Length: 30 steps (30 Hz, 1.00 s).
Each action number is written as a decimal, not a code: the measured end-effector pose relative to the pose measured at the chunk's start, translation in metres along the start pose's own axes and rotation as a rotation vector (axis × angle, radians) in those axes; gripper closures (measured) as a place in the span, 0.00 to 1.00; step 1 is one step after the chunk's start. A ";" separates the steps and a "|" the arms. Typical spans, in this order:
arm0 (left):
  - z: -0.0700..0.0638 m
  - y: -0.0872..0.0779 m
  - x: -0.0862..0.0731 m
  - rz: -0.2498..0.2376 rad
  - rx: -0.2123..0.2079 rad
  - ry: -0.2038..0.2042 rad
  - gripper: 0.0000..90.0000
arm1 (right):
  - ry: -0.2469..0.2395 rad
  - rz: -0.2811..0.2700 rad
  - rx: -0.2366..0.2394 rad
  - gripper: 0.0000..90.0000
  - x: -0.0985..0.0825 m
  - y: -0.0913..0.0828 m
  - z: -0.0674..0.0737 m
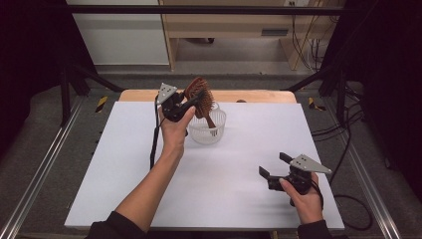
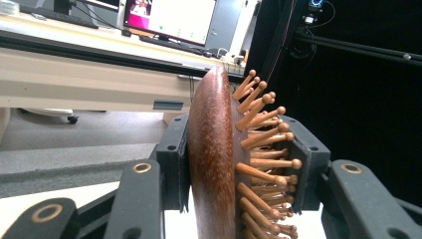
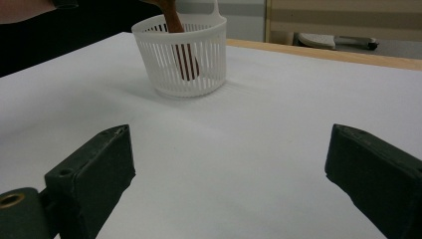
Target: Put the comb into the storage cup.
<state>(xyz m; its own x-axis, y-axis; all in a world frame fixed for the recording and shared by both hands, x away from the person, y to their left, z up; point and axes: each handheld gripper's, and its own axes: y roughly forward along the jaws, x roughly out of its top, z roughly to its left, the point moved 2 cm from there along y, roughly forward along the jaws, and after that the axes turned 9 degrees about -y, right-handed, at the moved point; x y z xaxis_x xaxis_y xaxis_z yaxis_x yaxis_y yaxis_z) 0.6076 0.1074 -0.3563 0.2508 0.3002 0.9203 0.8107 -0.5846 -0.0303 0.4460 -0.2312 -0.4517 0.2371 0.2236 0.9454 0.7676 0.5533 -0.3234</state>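
A brown wooden hairbrush (image 1: pixel 200 95) with peg bristles is held upright over a white slotted basket (image 1: pixel 207 128) at the back middle of the table, its handle dipping into the basket (image 3: pixel 185 59). My left gripper (image 1: pixel 188 103) is shut on the brush head; in the left gripper view the jaws press the smooth back and the bristle side of the hairbrush (image 2: pixel 219 164). My right gripper (image 1: pixel 276 167) rests at the front right of the table, open, with only bare table between its jaws (image 3: pixel 229 174).
A white sheet covers the table (image 1: pixel 149 179), with a wooden strip along the far edge (image 1: pixel 259 95). Dark metal frame rails run along both sides. A desk with cables stands behind the table.
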 end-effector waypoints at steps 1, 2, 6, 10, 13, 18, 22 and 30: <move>0.000 0.000 -0.001 0.000 0.000 -0.001 0.58 | 0.000 0.000 0.000 0.06 0.000 0.000 0.000; 0.001 0.000 -0.002 0.000 0.001 -0.002 0.58 | 0.000 0.000 0.001 0.06 0.000 0.000 0.000; 0.002 -0.001 -0.006 -0.007 0.014 -0.006 0.58 | 0.002 0.001 0.001 0.06 0.000 0.000 0.000; 0.004 -0.002 -0.009 -0.004 0.018 -0.013 0.58 | 0.002 0.004 0.001 0.06 0.000 0.000 0.000; 0.005 -0.002 -0.011 -0.004 0.020 -0.014 0.58 | 0.001 0.001 0.001 0.06 0.000 0.000 0.000; 0.006 -0.002 -0.013 -0.001 0.019 -0.017 0.58 | 0.003 0.004 0.001 0.06 0.000 0.000 0.000; 0.007 -0.001 -0.016 -0.001 0.020 -0.023 0.58 | 0.002 0.003 0.002 0.06 0.000 0.000 0.000; 0.006 0.000 -0.018 -0.012 0.019 -0.040 0.58 | 0.003 0.004 0.003 0.06 -0.001 0.000 0.000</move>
<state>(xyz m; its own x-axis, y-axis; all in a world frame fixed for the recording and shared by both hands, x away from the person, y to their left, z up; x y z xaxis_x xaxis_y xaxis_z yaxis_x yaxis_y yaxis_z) 0.6067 0.1066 -0.3748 0.2622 0.3372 0.9042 0.8235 -0.5667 -0.0274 0.4457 -0.2311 -0.4523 0.2416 0.2232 0.9444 0.7651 0.5548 -0.3268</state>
